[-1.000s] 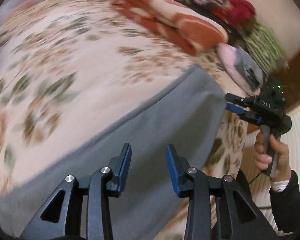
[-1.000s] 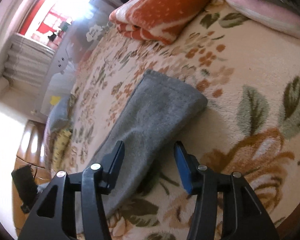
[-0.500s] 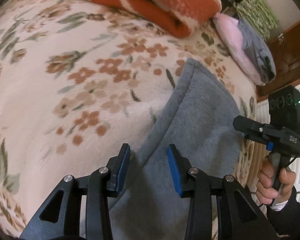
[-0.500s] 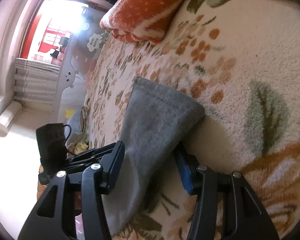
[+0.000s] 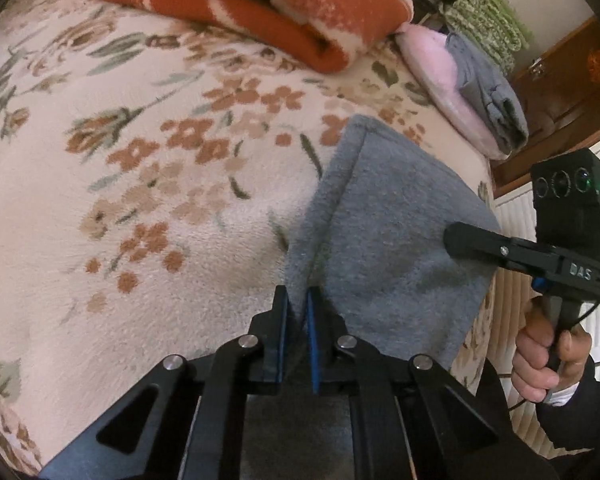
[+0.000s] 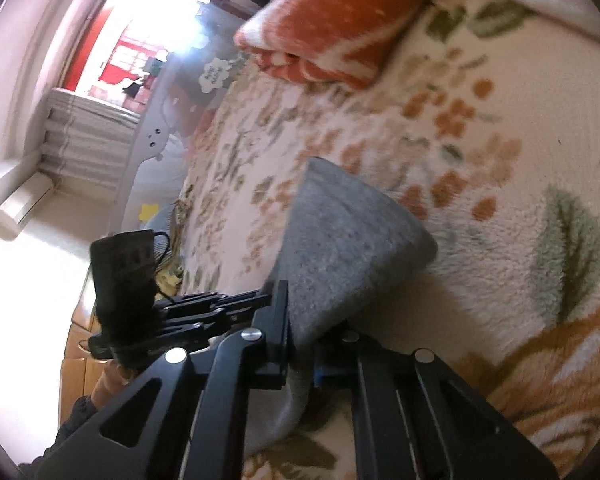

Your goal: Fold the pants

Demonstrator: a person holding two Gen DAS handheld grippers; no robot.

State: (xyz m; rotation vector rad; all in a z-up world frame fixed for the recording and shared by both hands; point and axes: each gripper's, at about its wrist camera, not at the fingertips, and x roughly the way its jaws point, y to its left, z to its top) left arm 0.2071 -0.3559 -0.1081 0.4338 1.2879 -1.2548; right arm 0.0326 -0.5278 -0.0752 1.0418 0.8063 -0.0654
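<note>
The grey pants (image 5: 396, 216) run lengthwise from bottom centre toward upper right, hem away, both the left gripper (image 5: 297, 312) and right gripper (image 6: 300, 332) clamped shut on their edges.

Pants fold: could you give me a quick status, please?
Left tool shut on pants. Right tool shut on them too. Pants on floral blanket. Nothing blocking.

"DAS" — on right gripper (image 5: 480, 245)
</note>
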